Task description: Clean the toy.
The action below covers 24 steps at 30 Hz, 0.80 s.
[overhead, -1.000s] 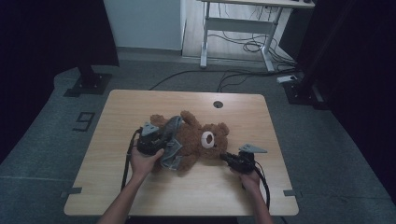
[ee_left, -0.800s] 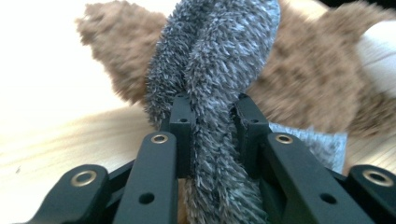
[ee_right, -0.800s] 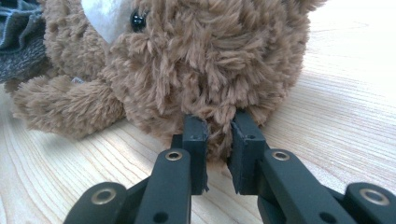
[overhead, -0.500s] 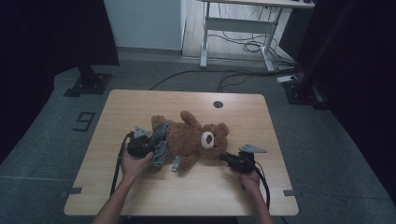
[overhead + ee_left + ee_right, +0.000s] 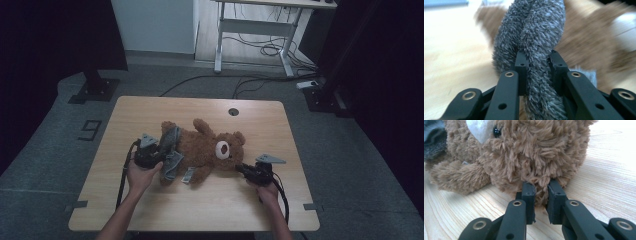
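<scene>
Both jaws clenched: left gripper (image 5: 537, 65) on blurred grey garment (image 5: 534, 37), right gripper (image 5: 541, 195) on teddy bear (image 5: 531, 152).

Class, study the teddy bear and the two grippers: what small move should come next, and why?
Probably draw the left gripper farther from the bear: it pinches the grey garment on the legs, while the right gripper pins the bear's head, so it should slide off.

I see a brown plush bear (image 5: 210, 150) with a white muzzle and a black bead eye, wearing a fuzzy garment (image 5: 534, 32) flecked grey and white. The worktop (image 5: 200, 107) is pale wood with fine grain lines, and both my grippers, left gripper (image 5: 537, 62) and right gripper (image 5: 541, 192), are matt black with brass-coloured rivets
</scene>
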Motion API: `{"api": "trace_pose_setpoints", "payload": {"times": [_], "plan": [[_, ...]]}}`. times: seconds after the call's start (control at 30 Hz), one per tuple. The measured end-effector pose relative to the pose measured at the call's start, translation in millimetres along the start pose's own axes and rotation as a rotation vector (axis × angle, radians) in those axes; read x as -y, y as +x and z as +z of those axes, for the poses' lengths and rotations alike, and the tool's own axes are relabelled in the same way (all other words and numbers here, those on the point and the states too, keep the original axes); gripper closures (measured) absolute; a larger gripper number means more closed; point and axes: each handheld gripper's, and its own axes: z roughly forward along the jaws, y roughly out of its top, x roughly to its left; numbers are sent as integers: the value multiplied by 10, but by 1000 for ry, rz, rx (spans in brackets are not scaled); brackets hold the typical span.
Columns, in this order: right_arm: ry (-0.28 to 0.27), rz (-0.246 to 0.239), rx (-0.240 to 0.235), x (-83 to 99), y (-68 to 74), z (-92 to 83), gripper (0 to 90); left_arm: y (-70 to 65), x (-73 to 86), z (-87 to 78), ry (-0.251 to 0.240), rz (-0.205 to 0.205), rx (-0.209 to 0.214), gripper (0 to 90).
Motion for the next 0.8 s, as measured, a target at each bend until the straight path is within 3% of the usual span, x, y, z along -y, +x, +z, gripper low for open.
{"api": "trace_pose_setpoints", "payload": {"times": [0.13, 0.23, 0.33, 0.5, 0.6, 0.63, 0.73, 0.8], "plan": [[-1, -2, 3, 2, 4, -1, 781, -253, -235, -30, -46, 57, 41, 729], [-1, -1, 2, 2, 4, -1, 782, -458, -405, 63, -41, 113, 53, 727], [-1, -1, 2, 3, 4, -2, 782, -569, -511, 215, -16, 134, 59, 727], [-2, -4, 2, 5, 6, -4, 781, -547, -547, 454, 33, 116, 38, 726], [-3, -6, 1, 5, 5, -5, 781, -476, -528, 511, 42, 90, 36, 725], [-3, -6, 1, 4, 4, -5, 781, -458, -510, 530, 52, 98, 29, 724], [-1, -10, 3, 4, 6, -6, 774, -447, -422, 594, 85, 99, 47, 723], [-1, -16, 15, 6, 15, -10, 747, -424, -361, 598, 78, 71, 63, 724]]}}
